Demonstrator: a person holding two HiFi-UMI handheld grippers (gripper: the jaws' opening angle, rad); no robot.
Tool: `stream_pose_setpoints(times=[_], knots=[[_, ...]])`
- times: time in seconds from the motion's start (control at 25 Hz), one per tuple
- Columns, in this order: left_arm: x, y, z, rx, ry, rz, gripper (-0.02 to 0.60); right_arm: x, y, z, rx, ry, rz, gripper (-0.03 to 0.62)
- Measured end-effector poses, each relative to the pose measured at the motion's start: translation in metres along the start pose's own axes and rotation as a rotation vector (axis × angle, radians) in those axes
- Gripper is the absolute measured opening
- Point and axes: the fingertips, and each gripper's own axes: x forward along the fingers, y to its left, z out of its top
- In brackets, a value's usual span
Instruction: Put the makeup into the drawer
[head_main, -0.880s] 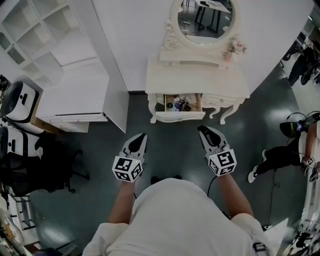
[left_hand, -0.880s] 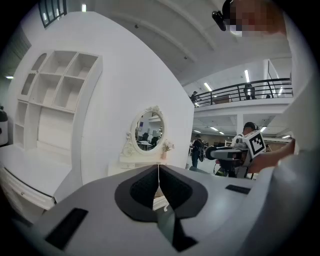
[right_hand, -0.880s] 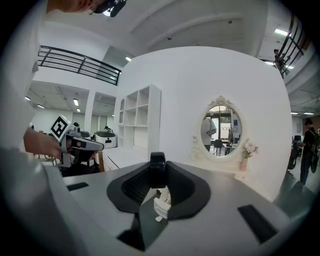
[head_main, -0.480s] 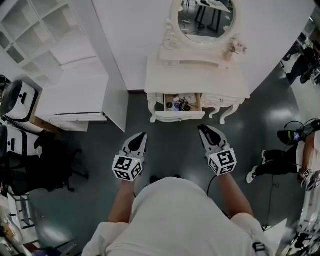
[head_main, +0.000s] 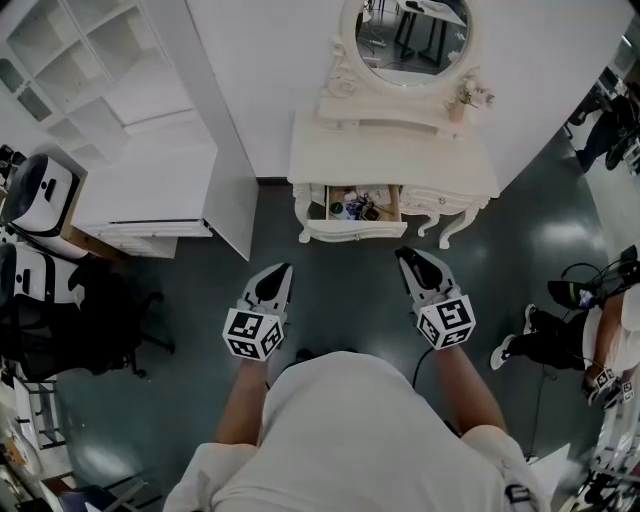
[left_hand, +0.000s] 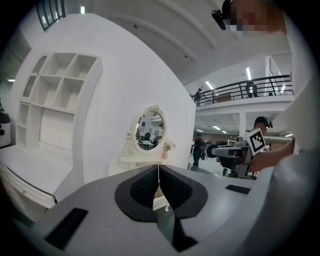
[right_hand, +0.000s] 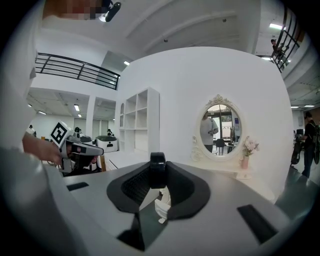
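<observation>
Holds small black round makeup (right_hand: 157, 170) between partly parted jaws of right gripper (head_main: 412, 262); left gripper (left_hand: 158, 172) jaws pressed together, empty. Open drawer (head_main: 355, 231) well ahead of jaws. Likely light, rigid, slick: pinch flat faces.

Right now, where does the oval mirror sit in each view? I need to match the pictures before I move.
Head view: oval mirror at top centre, cut off by the upper edge.
Left gripper view: oval mirror near the middle, slightly left of centre.
Right gripper view: oval mirror right of centre.
Shared landmark: the white shelf unit, left of the mirror in all three.
</observation>
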Motion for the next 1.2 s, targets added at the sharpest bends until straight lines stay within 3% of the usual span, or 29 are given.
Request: stream_pose_setpoints(times=[0.68, 1.2], knots=[[0.007, -0.038, -0.013, -0.015, 0.007, 0.034, 0.018, -0.02, -0.022, -0.014, -0.011, 0.018, 0.048, 0.094], [0.036, -0.001, -0.009, -0.014, 0.023, 0.024, 0.018, 0.018, -0.035, -0.018, -0.014, 0.037, 0.033, 0.094]])
